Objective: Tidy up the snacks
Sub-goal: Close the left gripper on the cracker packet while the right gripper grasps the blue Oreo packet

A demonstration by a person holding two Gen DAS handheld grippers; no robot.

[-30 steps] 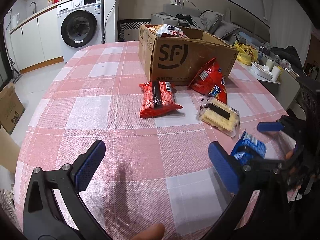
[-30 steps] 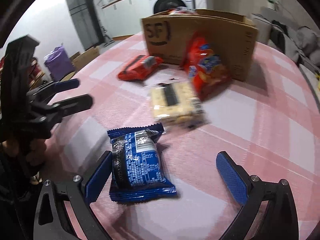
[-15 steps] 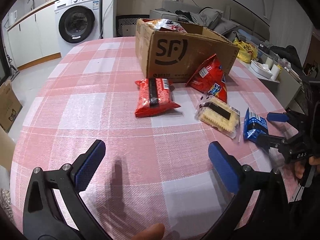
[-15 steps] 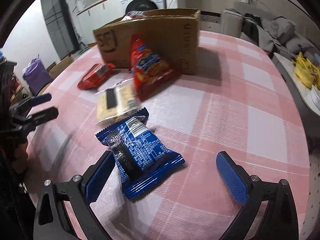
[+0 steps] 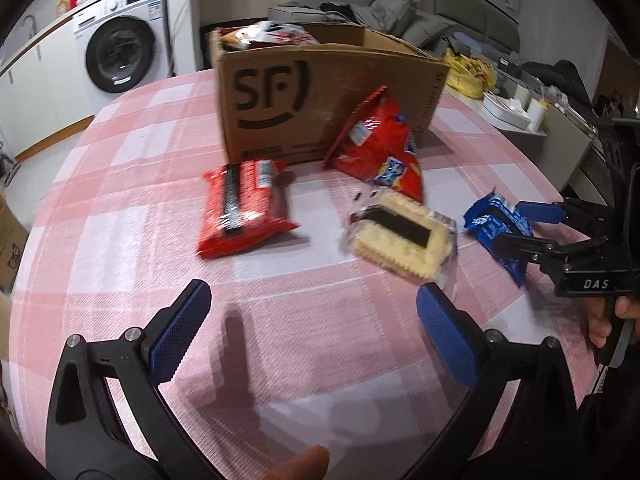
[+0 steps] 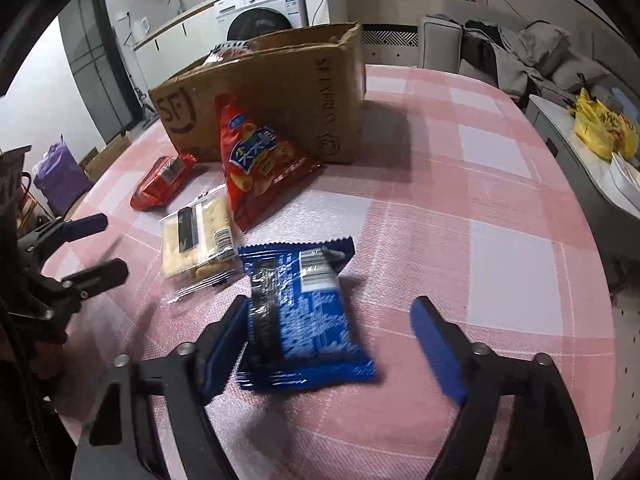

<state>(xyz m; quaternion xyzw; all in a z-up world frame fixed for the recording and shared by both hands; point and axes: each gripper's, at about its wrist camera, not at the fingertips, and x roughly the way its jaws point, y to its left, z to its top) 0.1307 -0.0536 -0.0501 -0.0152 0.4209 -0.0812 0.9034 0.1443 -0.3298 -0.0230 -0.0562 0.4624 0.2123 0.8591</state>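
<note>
Closing in now: the right gripper (image 6: 324, 344) has just been narrowing its jaws around the blue pack (image 6: 304, 320), which lay off to their left side a second ago and now sits between them. Its left pad looks to be at the wrapper's edge, while the right pad stands clear of it, so this is no grip yet. Over on the other side, the left gripper (image 5: 308, 336) has slid toward the spilled snacks; its jaws are spread wide over bare cloth, holding nothing. Ahead of it lie the red pack (image 5: 244, 208) and the cracker pack (image 5: 400, 240), flat on the table (image 6: 500, 248), and the chip bag (image 6: 256, 160) leans on the box (image 6: 280, 96). For a clean pick, I'd say the right hand should centre the blue pack between the pads before squeezing, and take it across its narrow width, so the slippery film doesn't skid out sideways. Squeeze gently too; whatever is inside may crush. The box, already holding some bags, looks like the likely destination.
</note>
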